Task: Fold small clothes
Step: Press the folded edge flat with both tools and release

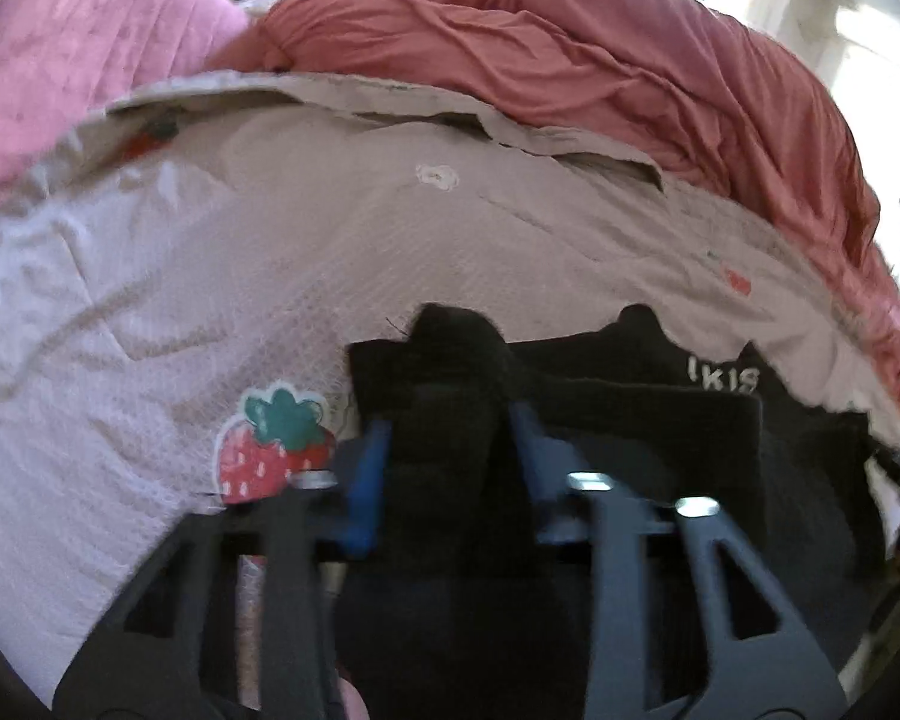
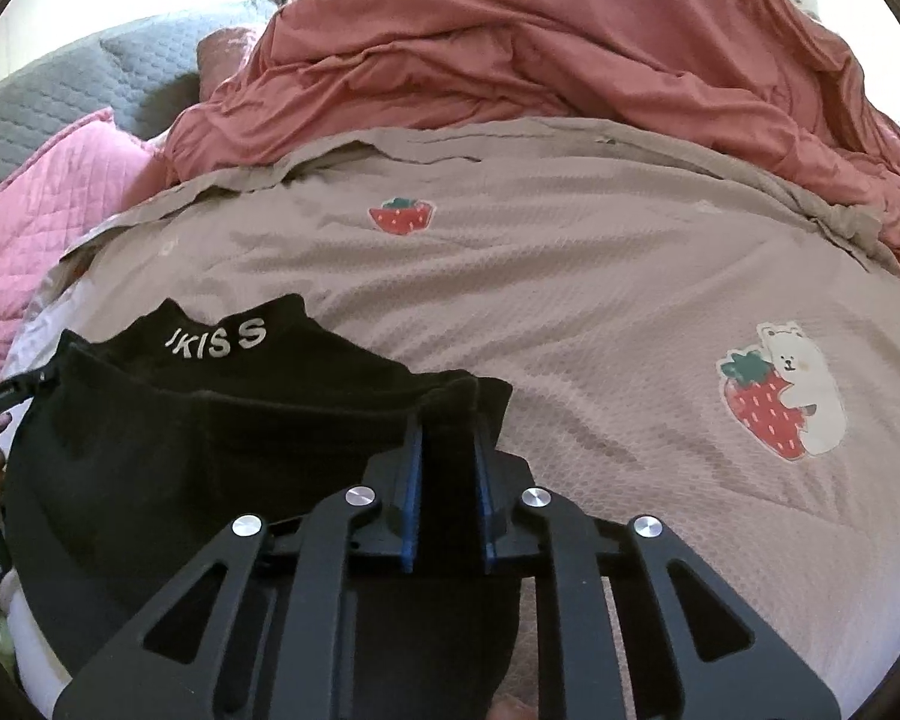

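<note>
Black linkage bars filled the bottom of both wrist views, and from them your left gripper reached forward with its blue-padded fingers clenched on a bunched fold of the black garment. Your right gripper was likewise clamped on another corner of the same black garment, cloth pinched between its blue pads. You had the garment lying near the front edge of the bed, its waistband lettering facing up, spread over the beige strawberry-print cover. Beyond it, toward the far edge of the bed, a rumpled terracotta duvet was heaped, with a pink quilted pillow at the far left corner.
</note>
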The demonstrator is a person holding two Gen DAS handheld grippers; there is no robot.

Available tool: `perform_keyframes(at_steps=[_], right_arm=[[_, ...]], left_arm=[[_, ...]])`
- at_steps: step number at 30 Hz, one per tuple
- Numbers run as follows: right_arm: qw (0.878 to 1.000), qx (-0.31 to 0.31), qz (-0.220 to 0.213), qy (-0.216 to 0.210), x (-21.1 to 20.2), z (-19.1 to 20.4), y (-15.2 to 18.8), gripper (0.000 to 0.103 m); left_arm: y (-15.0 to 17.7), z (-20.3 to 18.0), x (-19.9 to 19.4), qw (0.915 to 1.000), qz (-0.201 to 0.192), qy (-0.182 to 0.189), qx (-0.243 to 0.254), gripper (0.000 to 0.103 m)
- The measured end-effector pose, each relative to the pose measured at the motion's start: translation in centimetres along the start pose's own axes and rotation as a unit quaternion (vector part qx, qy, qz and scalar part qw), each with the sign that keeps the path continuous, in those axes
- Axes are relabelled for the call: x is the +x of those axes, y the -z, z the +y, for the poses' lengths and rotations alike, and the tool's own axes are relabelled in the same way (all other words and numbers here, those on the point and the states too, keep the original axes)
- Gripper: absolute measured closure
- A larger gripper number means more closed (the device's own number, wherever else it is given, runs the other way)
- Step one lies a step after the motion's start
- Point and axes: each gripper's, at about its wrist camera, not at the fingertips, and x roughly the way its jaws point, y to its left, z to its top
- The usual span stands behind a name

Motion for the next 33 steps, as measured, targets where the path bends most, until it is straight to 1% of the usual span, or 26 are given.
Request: perform_keyframes(at_steps=[2,4,5,9,10,13,15,17,18,20,21,23,25,26,27,29,30,32,33], right_arm=[[1.000,0.011,-0.001,0.003,0.0,-0.3,0.2,0.091],[1.000,0.020,-0.006,0.002,-0.3,-0.6,0.2,0.093],[1.000,0.024,-0.010,0.003,-0.6,-0.8,0.2,0.093],[0.997,0.060,-0.036,-0.010,-2.0,-1.9,-0.3,0.093],[0.997,0.068,-0.042,-0.014,-2.2,-2.1,-0.6,0.093],[0.995,0.081,-0.050,-0.015,-2.0,-2.2,-1.4,0.093],[0.995,0.083,-0.053,-0.014,-1.5,-2.2,-1.8,0.093],[0.995,0.084,-0.047,-0.005,-0.6,-2.3,-2.0,0.093],[0.996,0.085,-0.039,0.003,-0.1,-2.4,-2.0,0.093],[0.996,0.087,-0.007,0.019,1.4,-2.4,-1.8,0.093],[0.996,0.089,0.012,0.029,2.2,-2.5,-1.5,0.093],[0.995,0.085,0.028,0.040,3.1,-2.4,-1.1,0.093],[0.995,0.084,0.028,0.044,3.2,-2.2,-0.9,0.092],[0.995,0.086,0.027,0.045,3.2,-2.3,-0.9,0.092],[0.994,0.090,0.027,0.047,3.2,-2.5,-0.8,0.089],[0.994,0.097,0.029,0.049,3.3,-2.7,-0.8,0.086],[0.993,0.103,0.030,0.049,3.1,-2.9,-0.7,0.085],[0.992,0.108,0.028,0.052,2.6,-3.1,-0.5,0.080],[0.992,0.111,0.025,0.054,2.0,-3.2,-0.5,0.079]], left_arm=[[0.1,-0.6,-0.6,0.9997,-0.014,-0.007,0.021,0.093],[-0.1,-0.6,-1.3,0.9993,-0.029,-0.006,0.022,0.095],[-0.3,-0.4,-1.8,0.9991,-0.038,-0.003,0.016,0.095],[-1.2,0.9,-4.2,0.9955,-0.079,0.042,-0.030,0.095],[-1.4,0.9,-4.6,0.9943,-0.090,0.045,-0.034,0.095],[-1.6,0.3,-5.1,0.9927,-0.112,0.037,-0.025,0.096],[-2.0,0.4,-4.9,0.9918,-0.122,0.025,-0.031,0.097],[-2.2,0.8,-4.0,0.9926,-0.113,0.019,-0.041,0.097],[-2.2,1.1,-2.9,0.9944,-0.096,0.007,-0.043,0.096],[-1.7,1.5,-1.3,0.9964,-0.070,-0.002,-0.047,0.095],[-1.4,1.6,0.0,0.9978,-0.043,-0.012,-0.048,0.094],[-1.0,1.8,1.3,0.9982,-0.016,-0.021,-0.054,0.092],[-1.0,2.4,1.1,0.9975,-0.021,-0.013,-0.067,0.086],[-1.1,2.7,0.9,0.9969,-0.025,-0.016,-0.073,0.077],[-1.0,3.2,0.7,0.9960,-0.027,-0.018,-0.083,0.073],[-0.7,4.0,0.3,0.9938,-0.033,-0.005,-0.106,0.072],[-0.7,4.2,0.0,0.9933,-0.038,-0.004,-0.110,0.072],[-0.7,4.1,-1.1,0.9929,-0.052,-0.012,-0.106,0.072],[-0.5,4.0,-2.1,0.9930,-0.061,-0.025,-0.098,0.072]])
